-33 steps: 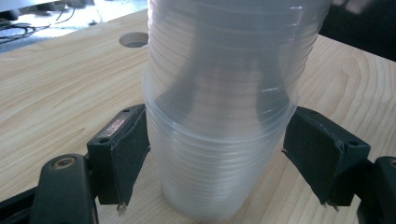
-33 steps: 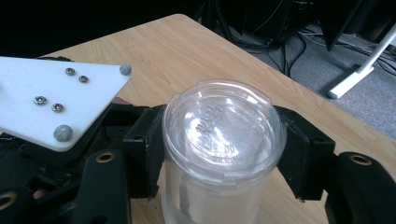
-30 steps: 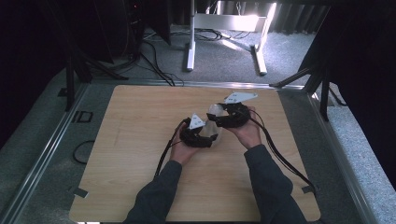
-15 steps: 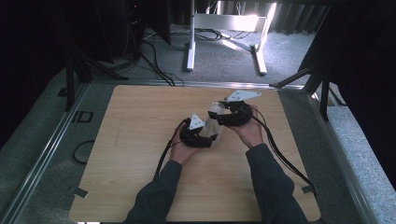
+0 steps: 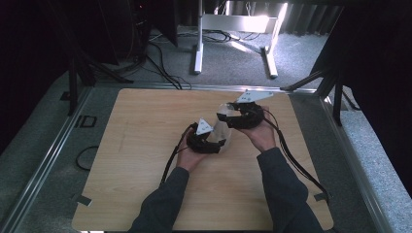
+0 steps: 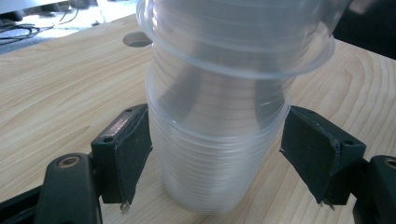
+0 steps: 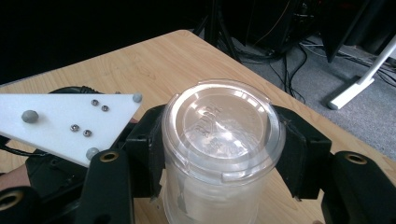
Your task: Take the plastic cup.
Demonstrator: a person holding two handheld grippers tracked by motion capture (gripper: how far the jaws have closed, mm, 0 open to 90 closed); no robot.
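Note:
A stack of clear plastic cups [image 5: 224, 128] stands near the middle of the wooden table [image 5: 141, 145]. My left gripper [image 6: 217, 154] holds the lower cups [image 6: 215, 158], with its pads [image 6: 133, 149] against both sides. My right gripper [image 7: 224, 154] comes in from the right at the top of the stack. It is shut on the top cup [image 7: 223, 126], and its jaws have just been closing with that cup between them. In the high view the left gripper [image 5: 218, 142] sits low and the right gripper [image 5: 226, 116] higher. The left gripper's white plate [image 7: 65, 123] shows in the right gripper view.
A round hole [image 6: 137, 39] is cut in the tabletop behind the cups. Metal rails [image 5: 53, 150] run along the table's sides. A white stand [image 5: 233, 29] and cables [image 5: 160, 63] lie on the carpet beyond the far edge. Both cables trail back along the forearms.

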